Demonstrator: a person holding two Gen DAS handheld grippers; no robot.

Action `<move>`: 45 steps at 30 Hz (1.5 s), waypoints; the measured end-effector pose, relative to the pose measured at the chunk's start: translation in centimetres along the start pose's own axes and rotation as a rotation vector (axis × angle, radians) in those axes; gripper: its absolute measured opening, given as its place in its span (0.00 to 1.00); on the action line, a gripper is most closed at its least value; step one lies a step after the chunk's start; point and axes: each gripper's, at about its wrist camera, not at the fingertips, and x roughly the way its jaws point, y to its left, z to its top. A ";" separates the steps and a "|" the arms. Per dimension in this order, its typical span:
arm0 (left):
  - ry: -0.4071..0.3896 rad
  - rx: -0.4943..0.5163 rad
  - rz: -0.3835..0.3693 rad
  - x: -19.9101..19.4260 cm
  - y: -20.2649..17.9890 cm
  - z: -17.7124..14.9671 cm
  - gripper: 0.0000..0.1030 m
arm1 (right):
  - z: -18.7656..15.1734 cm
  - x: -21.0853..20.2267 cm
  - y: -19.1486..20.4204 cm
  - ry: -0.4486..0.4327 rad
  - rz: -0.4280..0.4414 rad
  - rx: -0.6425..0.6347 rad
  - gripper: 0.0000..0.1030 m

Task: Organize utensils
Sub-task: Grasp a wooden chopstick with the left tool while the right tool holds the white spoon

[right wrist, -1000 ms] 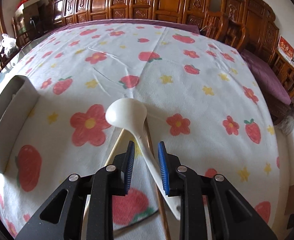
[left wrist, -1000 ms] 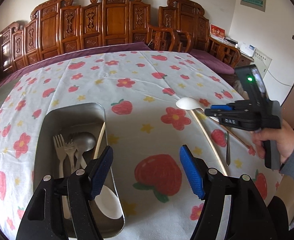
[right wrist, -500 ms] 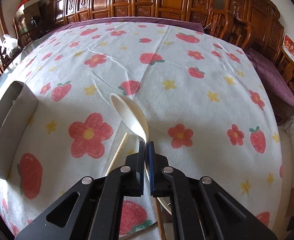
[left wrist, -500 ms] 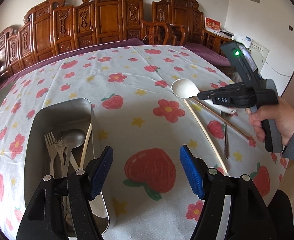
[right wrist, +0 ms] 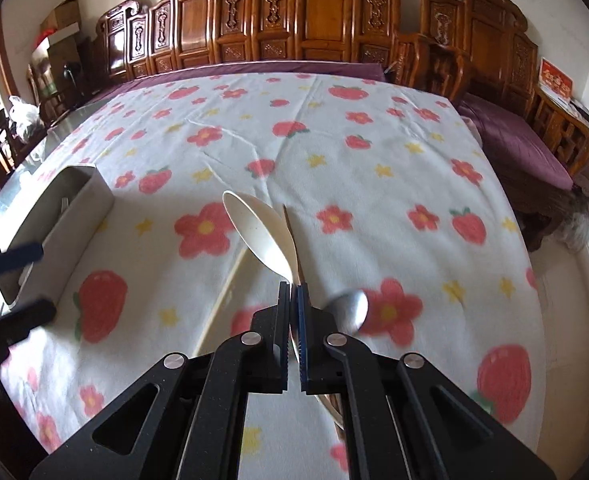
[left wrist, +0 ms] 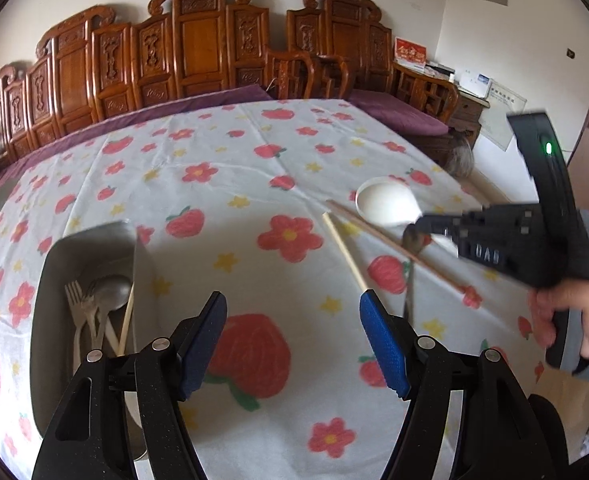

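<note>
My right gripper [right wrist: 293, 288] is shut on the handle of a white plastic spoon [right wrist: 260, 230] and holds it above the tablecloth; it also shows in the left wrist view [left wrist: 386, 202]. My left gripper [left wrist: 292, 312] is open and empty, hovering over the cloth beside a metal tray [left wrist: 54, 264]. The tray holds forks, a metal spoon [left wrist: 110, 286] and a chopstick. On the cloth lie a pale chopstick [left wrist: 344, 252], a brown chopstick [left wrist: 394, 246] and a metal spoon [right wrist: 352, 310].
The table has a white cloth printed with strawberries and flowers [right wrist: 334, 140]. Carved wooden chairs [left wrist: 198, 48] line the far side. The table's right edge drops to the floor [right wrist: 566, 280]. The tray also shows in the right wrist view [right wrist: 66, 216].
My right gripper closed on the white spoon's handle and lifted it off the cloth. The left gripper drew back a little, staying open.
</note>
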 end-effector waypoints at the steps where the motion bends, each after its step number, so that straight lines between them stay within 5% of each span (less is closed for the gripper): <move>1: -0.005 0.009 0.001 -0.1 -0.6 0.2 0.64 | -0.5 -0.3 -0.2 -0.001 -0.001 0.006 0.04; 14: 0.034 0.065 -0.023 3.7 -6.4 1.8 0.64 | -5.0 -2.4 -4.0 -0.025 -0.027 0.083 0.04; 25: 0.150 0.074 0.000 10.0 -7.5 1.4 0.59 | -5.5 -1.8 -5.8 -0.013 0.004 0.148 0.04; 35: 0.211 0.073 0.027 12.6 -6.5 1.4 0.39 | -5.7 -1.8 -5.6 -0.011 0.016 0.148 0.04; 41: 0.236 0.052 0.006 12.6 -6.2 1.6 0.07 | -5.5 -2.5 -5.3 -0.016 0.018 0.142 0.04; 45: 0.265 0.037 -0.009 12.1 -5.7 1.6 0.04 | -4.8 -4.0 -4.6 -0.042 0.017 0.124 0.04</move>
